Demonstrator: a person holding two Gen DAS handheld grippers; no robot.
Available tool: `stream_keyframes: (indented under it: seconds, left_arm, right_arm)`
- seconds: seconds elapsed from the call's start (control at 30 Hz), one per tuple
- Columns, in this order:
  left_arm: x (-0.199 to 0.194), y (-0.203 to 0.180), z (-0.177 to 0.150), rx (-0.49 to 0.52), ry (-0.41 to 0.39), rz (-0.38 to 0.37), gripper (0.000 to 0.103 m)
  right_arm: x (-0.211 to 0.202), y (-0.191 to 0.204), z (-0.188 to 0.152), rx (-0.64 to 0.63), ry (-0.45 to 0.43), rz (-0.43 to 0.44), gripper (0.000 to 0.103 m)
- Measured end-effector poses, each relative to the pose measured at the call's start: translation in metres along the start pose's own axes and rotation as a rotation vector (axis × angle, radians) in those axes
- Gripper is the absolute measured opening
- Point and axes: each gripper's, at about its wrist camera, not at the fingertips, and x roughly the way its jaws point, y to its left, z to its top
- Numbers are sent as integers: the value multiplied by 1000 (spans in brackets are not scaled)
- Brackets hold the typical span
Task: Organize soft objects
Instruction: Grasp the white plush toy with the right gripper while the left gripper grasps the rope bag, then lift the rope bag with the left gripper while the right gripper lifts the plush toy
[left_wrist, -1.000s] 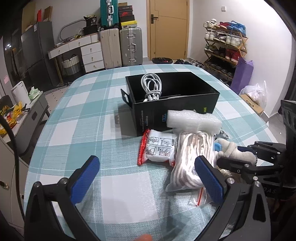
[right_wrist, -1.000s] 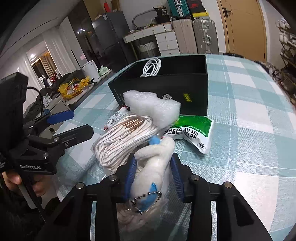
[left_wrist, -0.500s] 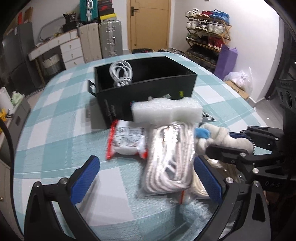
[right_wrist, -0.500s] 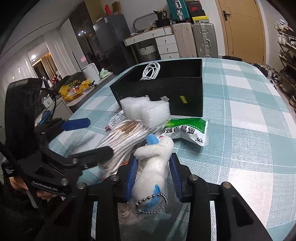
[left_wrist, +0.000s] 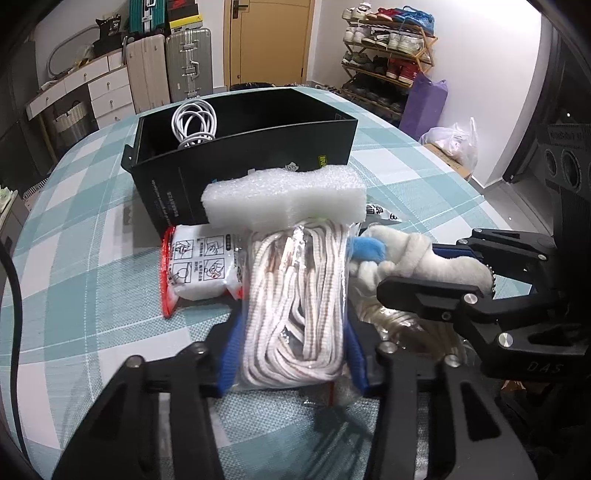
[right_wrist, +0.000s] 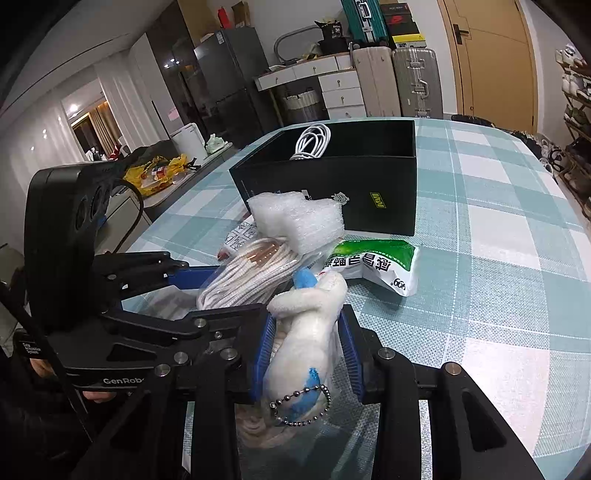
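- Your left tool (left_wrist: 291, 354) is clamping the clear bag of white rope (left_wrist: 295, 306): its jaws have just been closing, and the blue pads (left_wrist: 231, 356) are now pressing on the bag from both sides.
- Your right tool (right_wrist: 306, 354) is gripping the white plush toy (right_wrist: 306, 332) between its blue pads; the toy's blue patch and bead chain (right_wrist: 299, 404) are hanging at the near end, and its head is pointing away from you.
- The two tools are sitting just beside each other; in the left wrist view the right tool is reaching in from the right edge with the plush toy lying against the rope bag.
- A white foam block (left_wrist: 284, 197) is resting on the far end of the rope bag.
- A red-edged white packet (left_wrist: 199, 266) is lying on the bench (left_wrist: 74, 295) just left of the bag, and a green and white packet (right_wrist: 373, 264) is lying to the right of the foam.
- Beyond the pile, the black box (right_wrist: 332, 184) is standing open on the checked cloth, with a coiled white cable (left_wrist: 194, 123) leaning in its far left corner.
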Motion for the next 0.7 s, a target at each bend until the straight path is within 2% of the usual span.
stream_keyframes:
  seconds: [0.17,0.63,0.7]
  left_arm:
    - [-6,5,-1,-13,-14,-1,40]
    - [-33,11,-3,-23,-63,4,40]
    - [-35,18,-5,-64,-50,-63,39]
  right_arm:
    - [-3,2,-1,-4,-12,3,35]
    - [-27,8,2,-10,-79,-19,35]
    - [-28,8,2,-6,-83,-21,35]
